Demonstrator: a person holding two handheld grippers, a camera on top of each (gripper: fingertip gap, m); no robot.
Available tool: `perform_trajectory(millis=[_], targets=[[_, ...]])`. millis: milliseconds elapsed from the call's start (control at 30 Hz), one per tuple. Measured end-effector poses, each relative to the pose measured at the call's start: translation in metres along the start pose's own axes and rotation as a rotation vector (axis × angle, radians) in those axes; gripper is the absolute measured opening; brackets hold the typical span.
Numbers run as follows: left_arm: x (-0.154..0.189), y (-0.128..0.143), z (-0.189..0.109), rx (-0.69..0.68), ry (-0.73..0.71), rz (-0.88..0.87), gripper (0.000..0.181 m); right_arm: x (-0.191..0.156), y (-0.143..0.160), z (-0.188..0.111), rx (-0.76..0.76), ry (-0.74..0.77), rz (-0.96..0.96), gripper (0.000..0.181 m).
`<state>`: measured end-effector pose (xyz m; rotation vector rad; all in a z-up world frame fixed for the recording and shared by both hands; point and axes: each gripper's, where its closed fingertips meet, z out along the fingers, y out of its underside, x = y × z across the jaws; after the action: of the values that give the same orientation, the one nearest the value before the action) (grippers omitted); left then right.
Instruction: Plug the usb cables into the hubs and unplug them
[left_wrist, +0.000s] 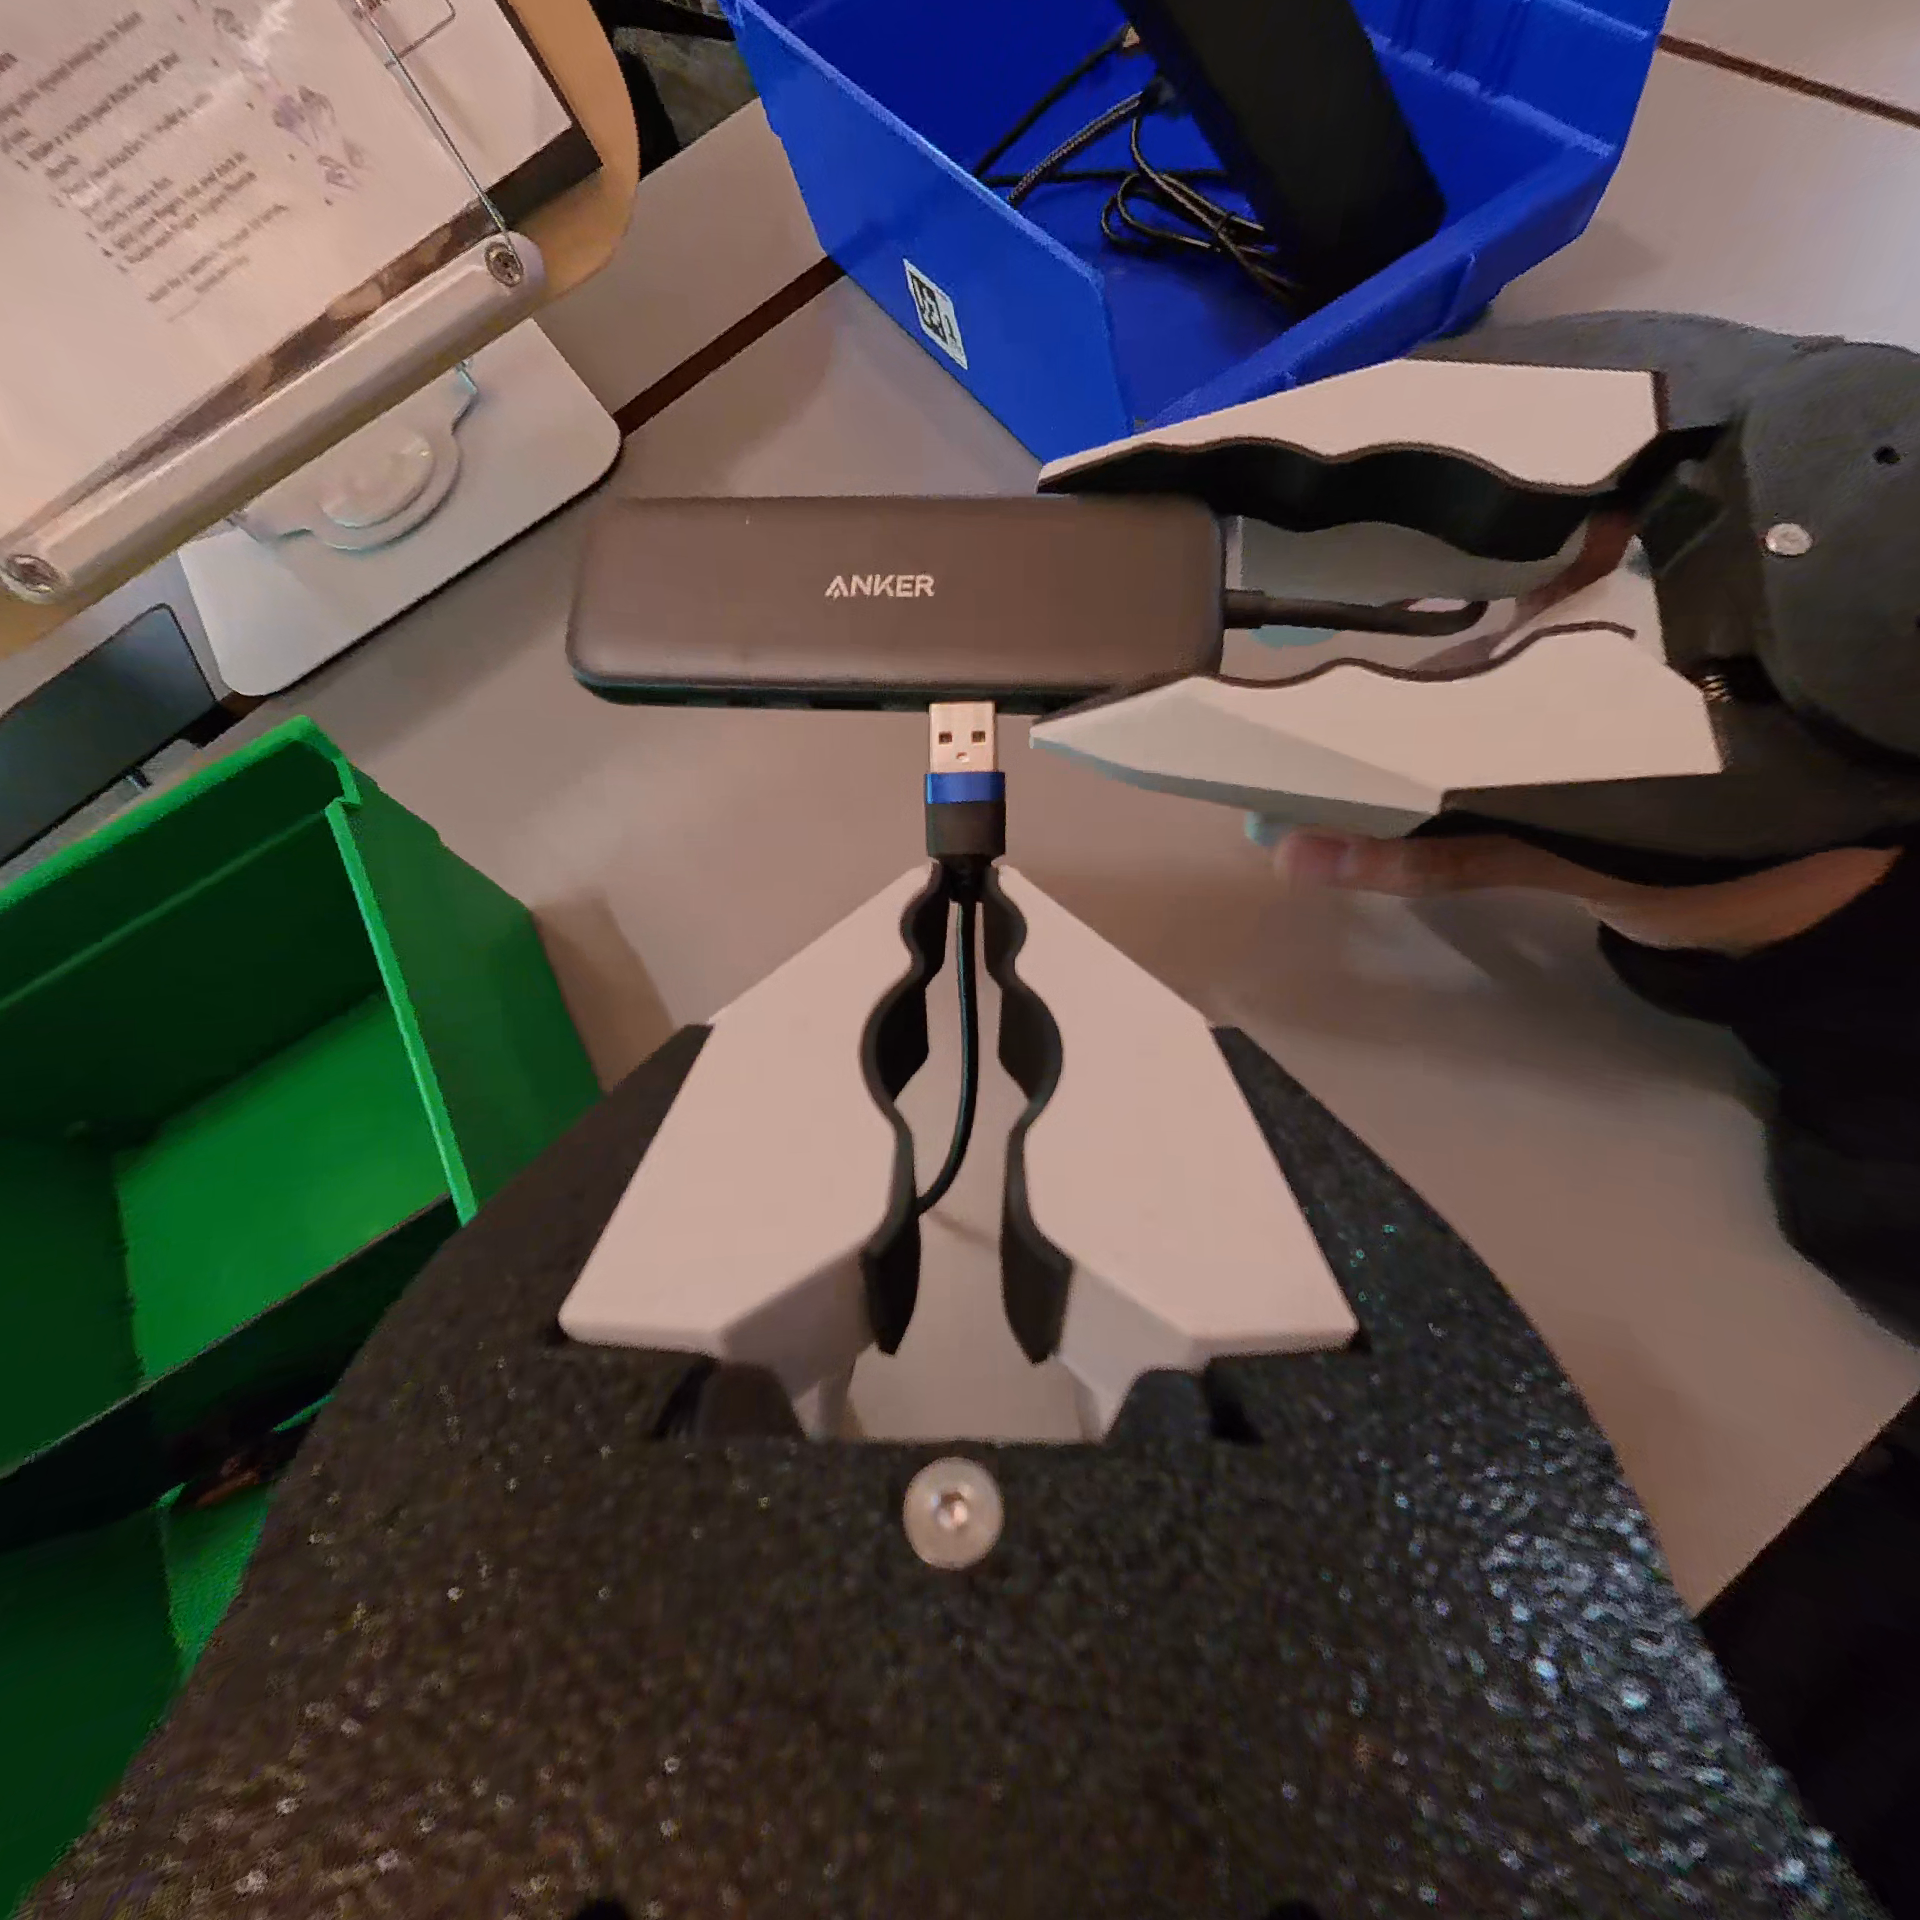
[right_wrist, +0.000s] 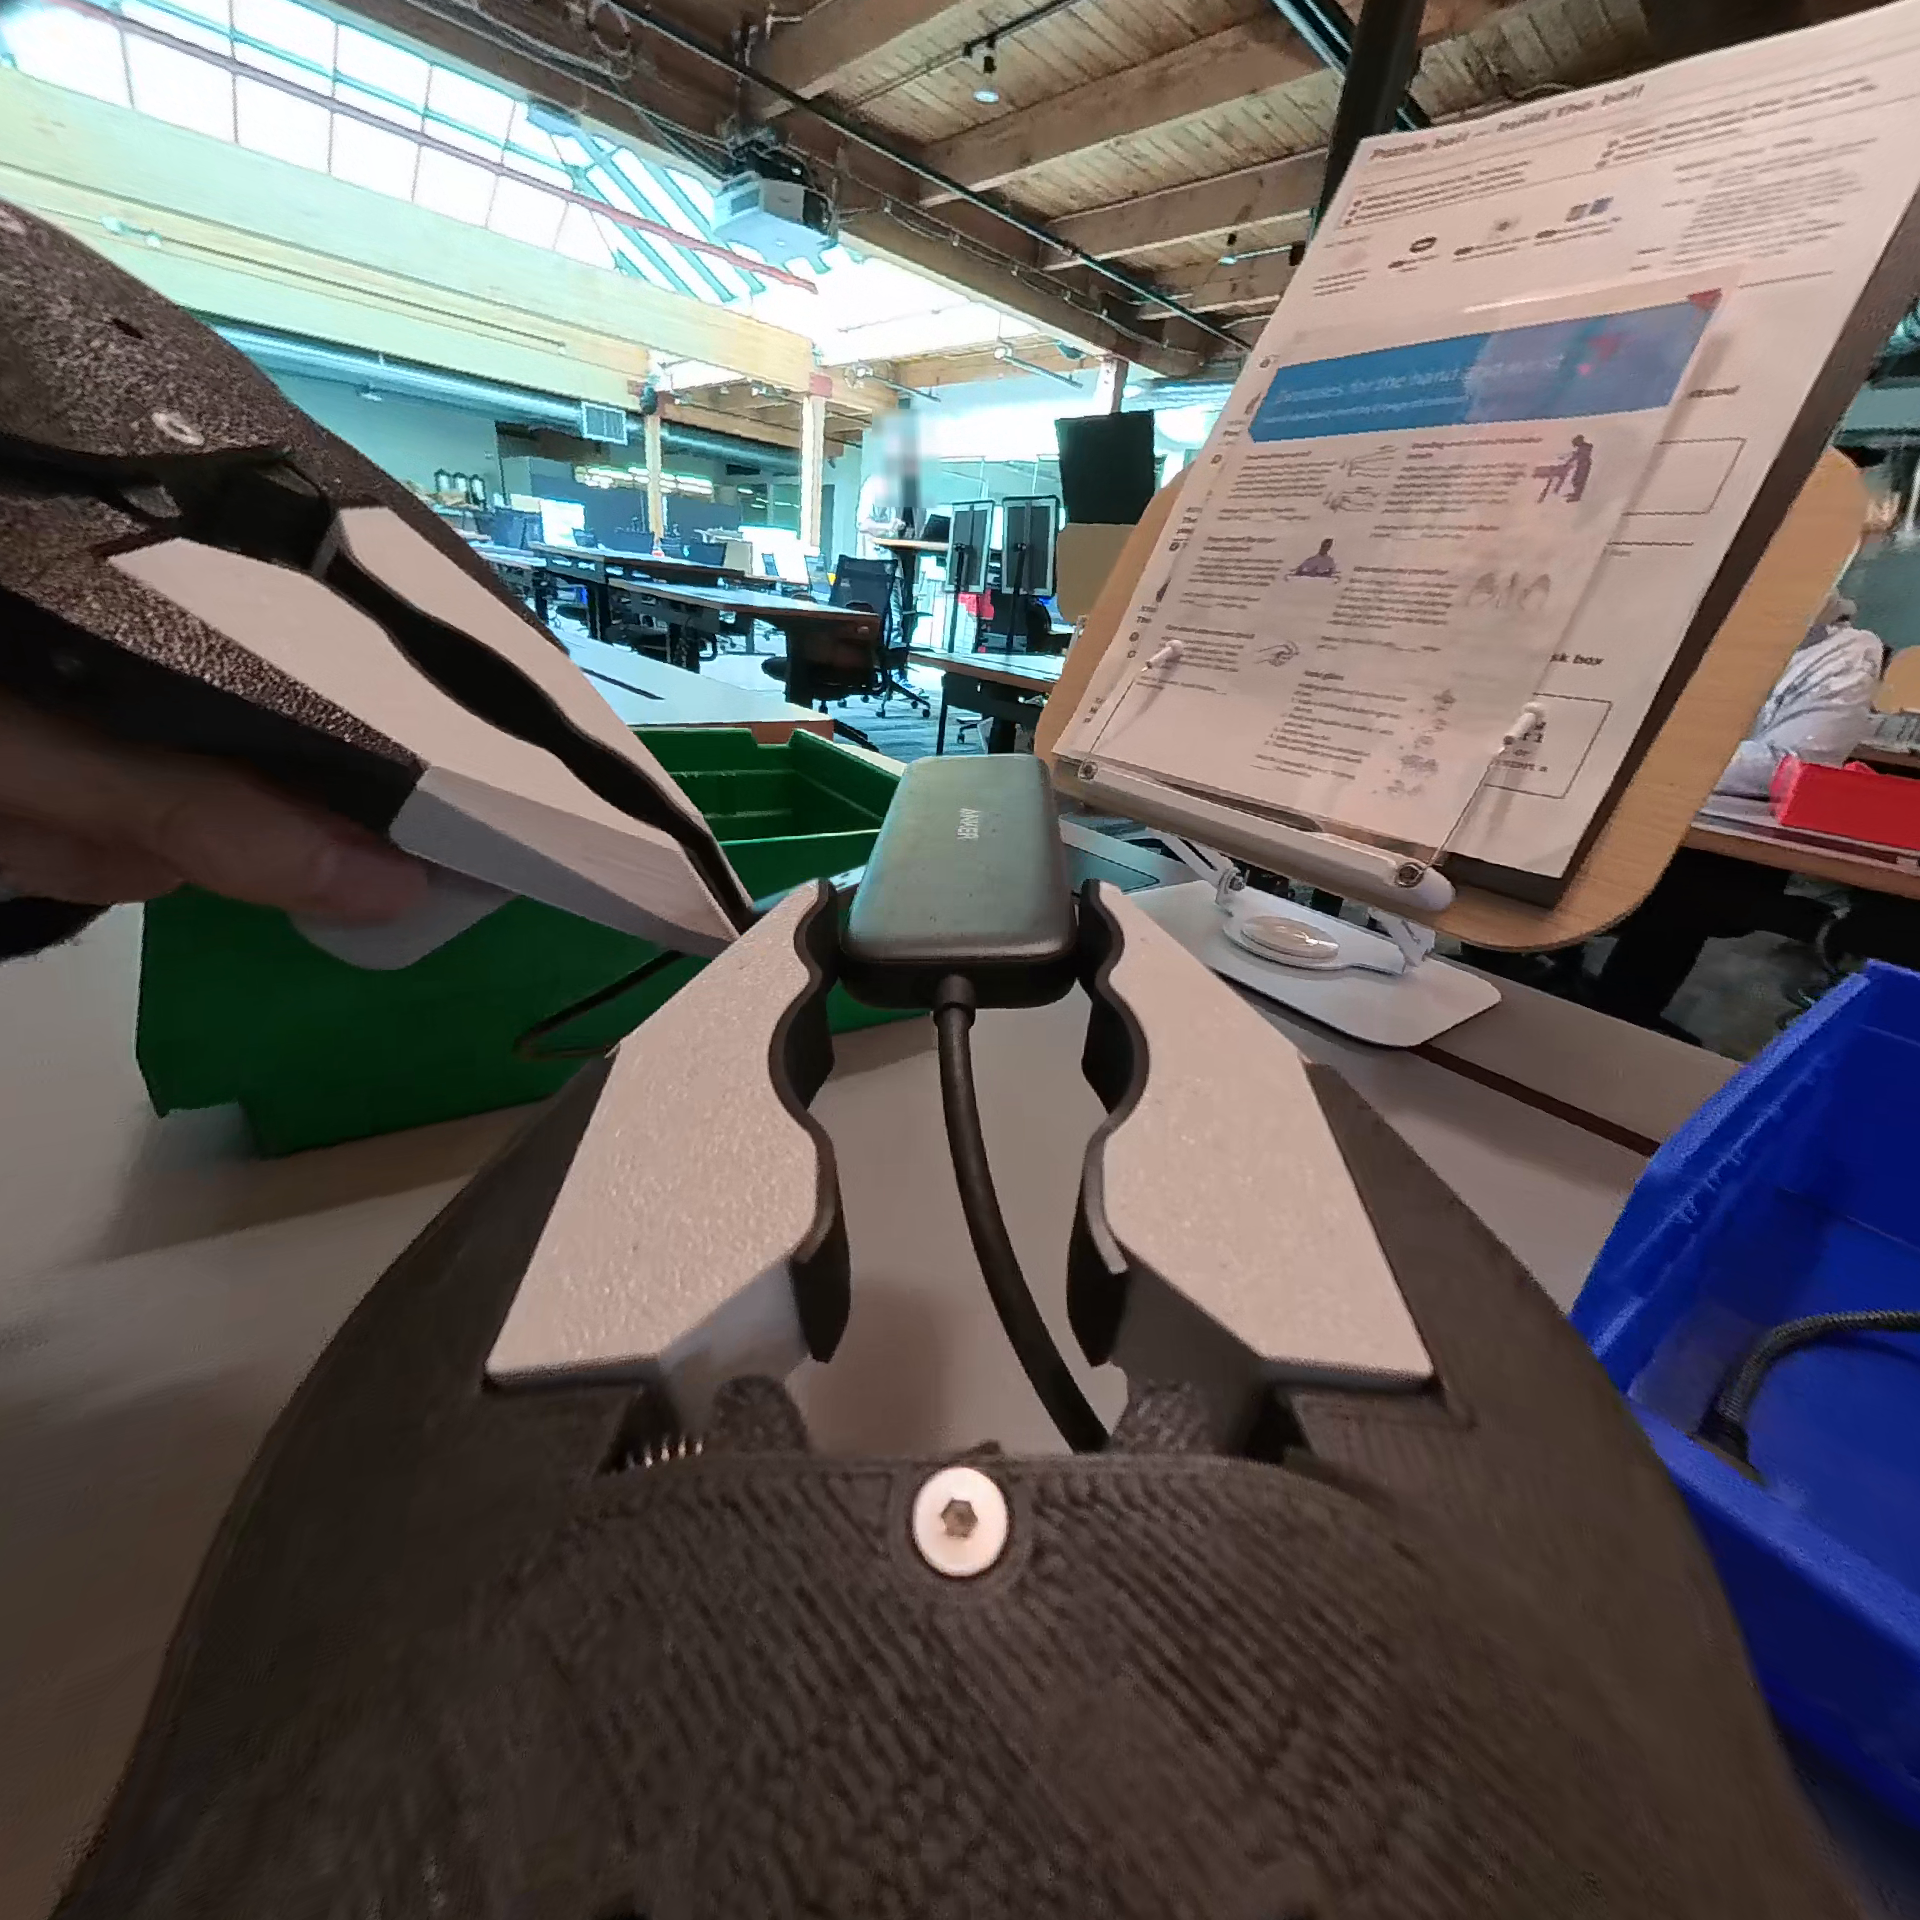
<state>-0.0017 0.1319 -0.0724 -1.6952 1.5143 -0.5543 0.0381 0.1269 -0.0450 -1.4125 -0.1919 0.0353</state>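
A dark grey USB hub (left_wrist: 894, 603) is clamped at its cable end by the right gripper (right_wrist: 956, 914), held above the table (left_wrist: 727, 831). A blue-collared USB-A plug (left_wrist: 962, 774) is pinched by the left gripper (left_wrist: 964, 883), its metal tip just short of the hub's near edge at 12 o'clock. A blue bin (left_wrist: 1039, 239) is seen at 1 o'clock and a green bin (left_wrist: 312, 935) at 9 o'clock.

dark grey hub (left_wrist: 894, 597), blue-banded USB plug (left_wrist: 962, 790), green bin (left_wrist: 208, 1039), blue bin (left_wrist: 1143, 260)
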Motion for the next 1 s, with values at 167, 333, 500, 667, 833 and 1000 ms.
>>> perform_trajectory(millis=[167,333,500,667,833,1000], targets=[[-0.001,0.005,-0.001,-0.023,0.021,-0.017,0.004,-0.007,0.002,0.001,-0.015,-0.037,-0.044,0.046],[-0.002,0.004,-0.004,-0.015,0.014,-0.002,0.004,-0.008,0.004,0.0,-0.035,-0.047,-0.063,0.046],[-0.003,-0.006,-0.008,0.065,-0.004,0.047,0.004,-0.007,0.003,-0.001,-0.041,-0.043,-0.05,0.046],[-0.007,-0.002,-0.005,0.07,-0.035,0.086,0.004,-0.016,0.007,0.005,-0.075,-0.052,-0.072,0.046],[-0.006,-0.005,-0.004,0.131,0.006,0.037,0.004,-0.01,0.002,0.002,-0.038,-0.039,-0.036,0.046],[-0.005,-0.027,-0.015,0.269,0.01,0.018,0.009,0.016,-0.016,-0.008,0.084,0.093,0.042,0.046]])
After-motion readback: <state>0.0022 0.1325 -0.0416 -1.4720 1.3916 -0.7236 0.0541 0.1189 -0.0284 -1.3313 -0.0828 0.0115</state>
